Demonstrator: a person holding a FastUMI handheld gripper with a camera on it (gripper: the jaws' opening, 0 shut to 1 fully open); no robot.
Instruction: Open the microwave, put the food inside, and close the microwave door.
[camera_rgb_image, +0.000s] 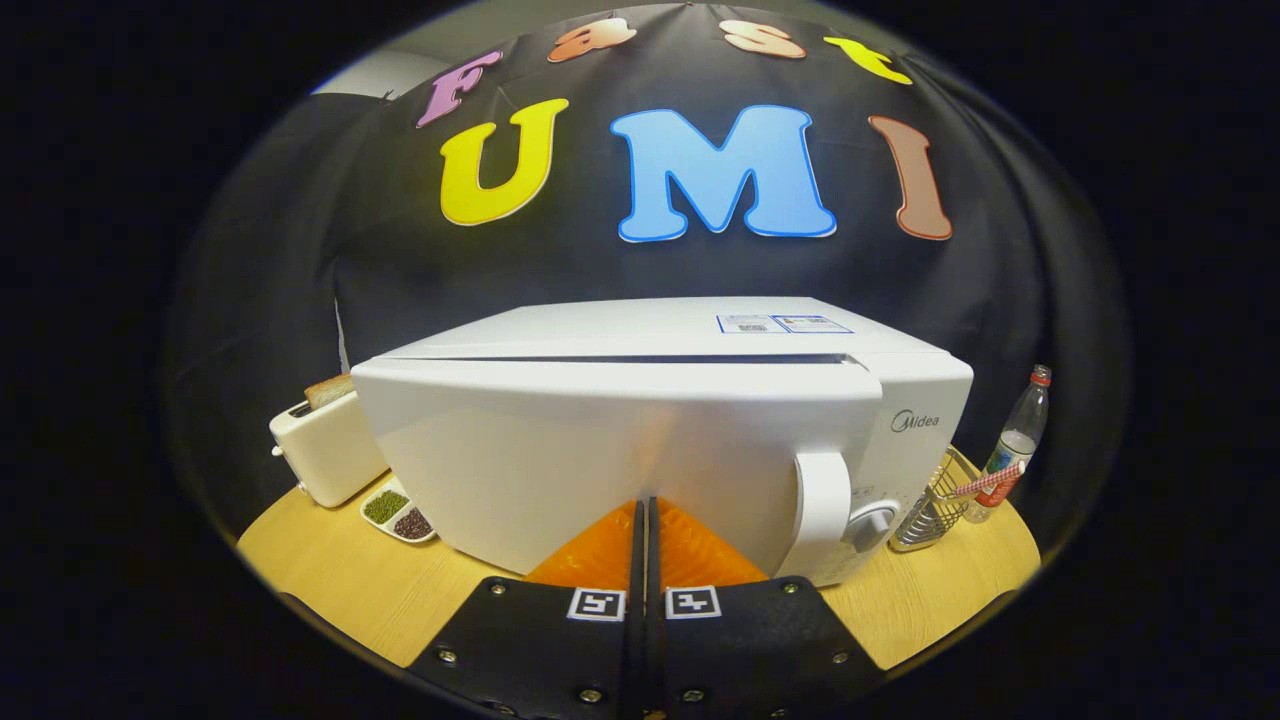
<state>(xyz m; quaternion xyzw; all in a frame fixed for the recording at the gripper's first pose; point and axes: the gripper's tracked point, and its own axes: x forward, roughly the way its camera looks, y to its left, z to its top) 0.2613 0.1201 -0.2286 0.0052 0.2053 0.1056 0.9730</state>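
A white microwave (620, 440) stands on the wooden table (350, 590), right in front of me. Its door fills the front, with a white handle (822, 510) at its right side and a round dial (872, 525) beside that. A thin dark gap runs along the door's top edge, so the door sits slightly off the body. My gripper (645, 505) is shut, fingers pressed together with nothing between them. Their tips meet the lower middle of the door front, left of the handle.
A white toaster (325, 450) with a slice of bread in it stands left of the microwave. In front of it lies a small divided dish (398, 513) of beans. To the right are a wire basket (935, 505) and a clear bottle (1015, 445).
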